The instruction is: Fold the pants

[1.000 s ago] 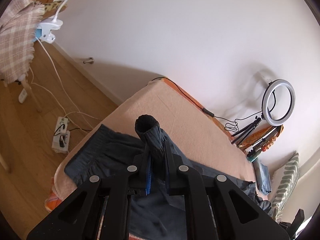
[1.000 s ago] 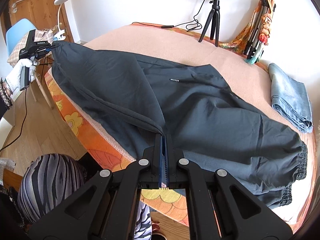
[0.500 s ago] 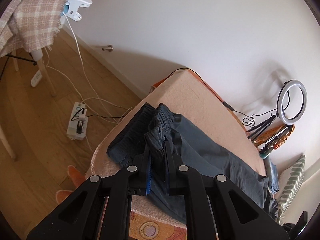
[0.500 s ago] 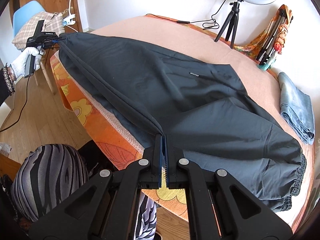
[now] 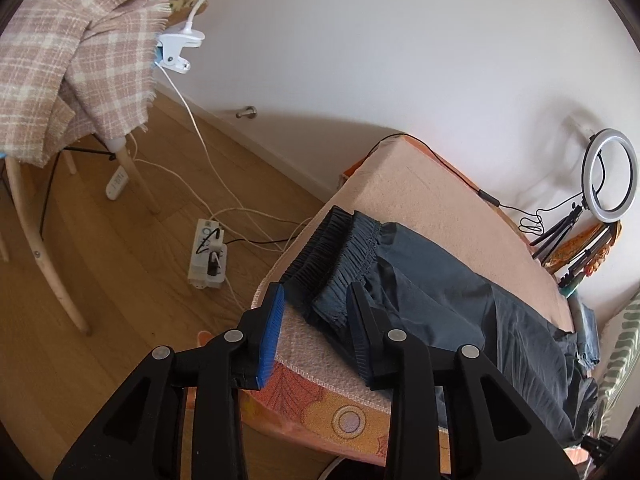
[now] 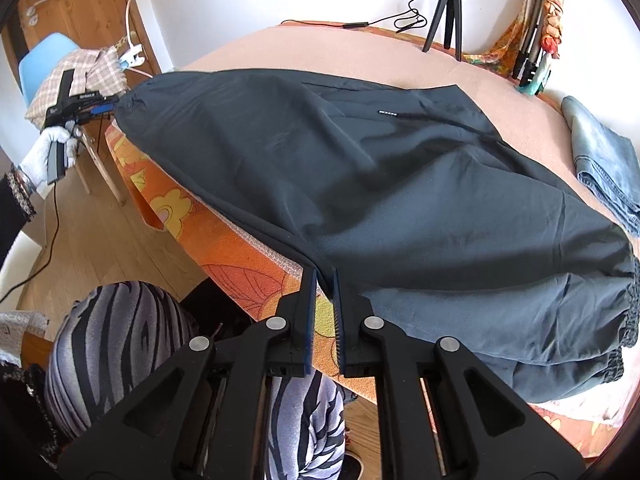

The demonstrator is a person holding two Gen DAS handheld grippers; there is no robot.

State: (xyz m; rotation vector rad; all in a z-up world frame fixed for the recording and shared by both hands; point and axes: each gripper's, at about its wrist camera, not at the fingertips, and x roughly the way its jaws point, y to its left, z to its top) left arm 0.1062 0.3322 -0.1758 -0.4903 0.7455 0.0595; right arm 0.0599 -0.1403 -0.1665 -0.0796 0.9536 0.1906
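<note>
Dark grey pants (image 6: 360,168) lie folded lengthwise on the peach bed cover (image 6: 320,48). Their elastic cuffs (image 5: 340,248) rest at the bed's corner. My left gripper (image 5: 316,288) hovers at that corner with its jaws opening; a cuff edge lies loose between the fingers, and the pads are off it. In the right wrist view a white-gloved hand (image 6: 52,148) holds this left gripper (image 6: 100,106) at the pants' far-left end. My right gripper (image 6: 323,273) is at the near edge of the pants, jaws opening, the fold's edge slack at its tips.
Folded jeans (image 6: 600,160) lie at the bed's right side. A ring light (image 5: 610,176) on a tripod (image 6: 446,4) stands at the back. A chair with a plaid blanket (image 5: 60,60), a clip lamp (image 5: 176,52) and a power strip (image 5: 208,256) stand left of the bed. Striped legs (image 6: 112,340) are below.
Both grippers sank toward the bed and went from shut on the pants to jaws apart. The lifted cuffs now lie flat at the bed's corner.
</note>
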